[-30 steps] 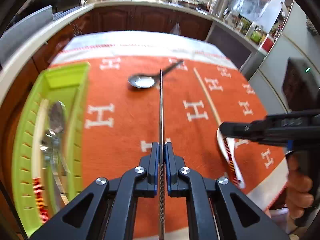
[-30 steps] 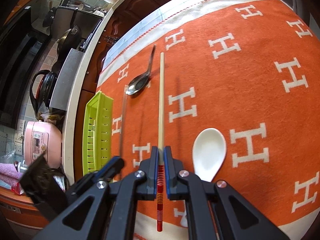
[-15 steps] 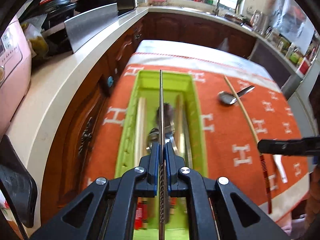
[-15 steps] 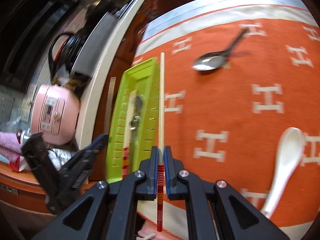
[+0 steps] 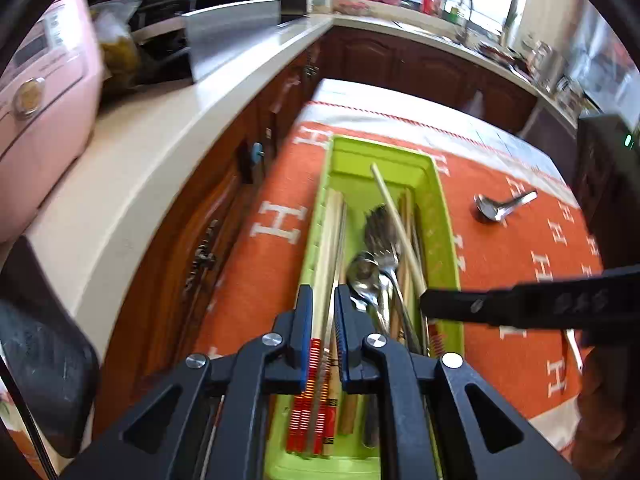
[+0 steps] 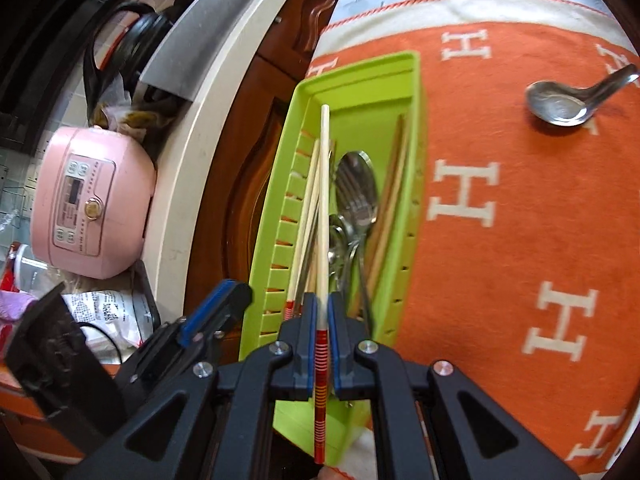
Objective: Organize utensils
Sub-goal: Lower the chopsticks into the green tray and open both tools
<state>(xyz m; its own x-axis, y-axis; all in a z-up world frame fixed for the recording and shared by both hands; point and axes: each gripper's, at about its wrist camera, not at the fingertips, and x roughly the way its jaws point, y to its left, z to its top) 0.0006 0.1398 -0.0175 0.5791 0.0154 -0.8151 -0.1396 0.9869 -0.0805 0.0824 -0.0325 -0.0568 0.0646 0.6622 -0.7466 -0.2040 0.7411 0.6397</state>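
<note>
Left wrist view shows your left gripper [image 5: 320,312] with its jaws parted and nothing clamped between them, hanging over the near end of the green tray [image 5: 440,216]; through the gap you see chopsticks lying in the tray, their red-striped ends [image 5: 310,412] partly hidden by the gripper body. Just right of that gripper lie a metal fork and spoons [image 5: 380,264], piled so that you cannot separate their handles. Your right gripper [image 6: 320,316] is clamped on a pale chopstick [image 6: 324,200] that runs straight ahead over the tray's left side; its far tip reaches near the tray's far end, and whether it touches the utensils beneath is not clear. In the left view that same gripper enters from the right as a dark bar, its tips hard to make out. Well ahead and right of the right gripper a steel soup spoon [image 6: 568,100] lies alone on the orange cloth [image 6: 500,240] covering the desk, its handle cut off at the lens edge.
</note>
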